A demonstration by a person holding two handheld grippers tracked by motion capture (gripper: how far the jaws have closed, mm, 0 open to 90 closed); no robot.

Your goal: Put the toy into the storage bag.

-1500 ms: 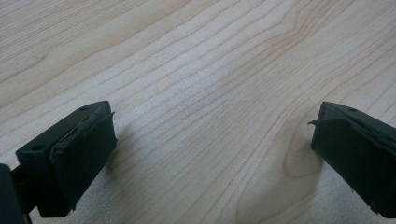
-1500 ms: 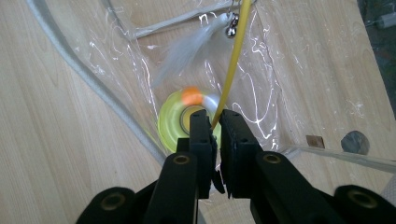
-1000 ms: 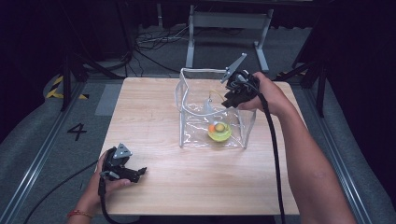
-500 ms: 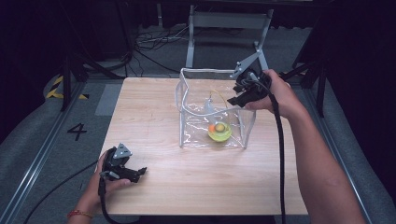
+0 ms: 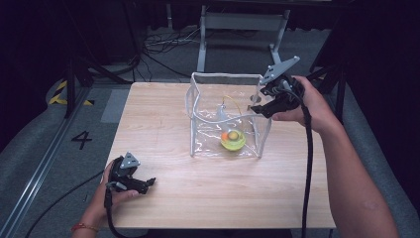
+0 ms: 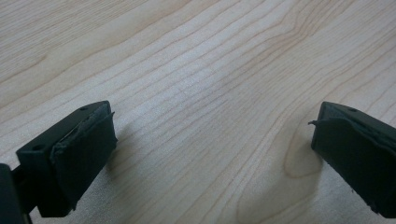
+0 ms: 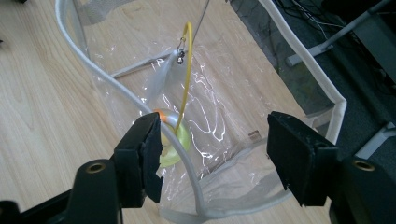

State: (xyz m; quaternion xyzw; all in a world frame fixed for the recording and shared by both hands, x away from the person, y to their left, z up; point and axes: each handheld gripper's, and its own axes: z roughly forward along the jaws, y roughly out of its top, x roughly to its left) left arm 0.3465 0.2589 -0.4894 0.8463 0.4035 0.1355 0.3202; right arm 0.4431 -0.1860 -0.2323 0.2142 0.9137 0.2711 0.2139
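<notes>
a clear plastic bag point(image 5: 225, 116) with white edging stands open on the wooden table point(image 5: 163, 119), toward its far right part. inside, on the bag's floor, lies a yellow-green object point(image 5: 233, 140) with an orange piece point(image 5: 224, 136) touching it; a thin yellow cord point(image 7: 186, 74) rises from it. the right gripper point(image 5: 258, 108), jaws apart, is held at the bag's right rim. the left gripper point(image 5: 147, 184), jaws wide apart, rests on bare wood at the near left corner.

The pale, matt wood-grain table top point(image 6: 196, 70) carries a glossy, crinkled clear plastic bag with white fabric-like edging point(image 7: 219, 107), while the matt black gripper pads point(image 7: 152, 154) look rubbery and rough-edged.
</notes>
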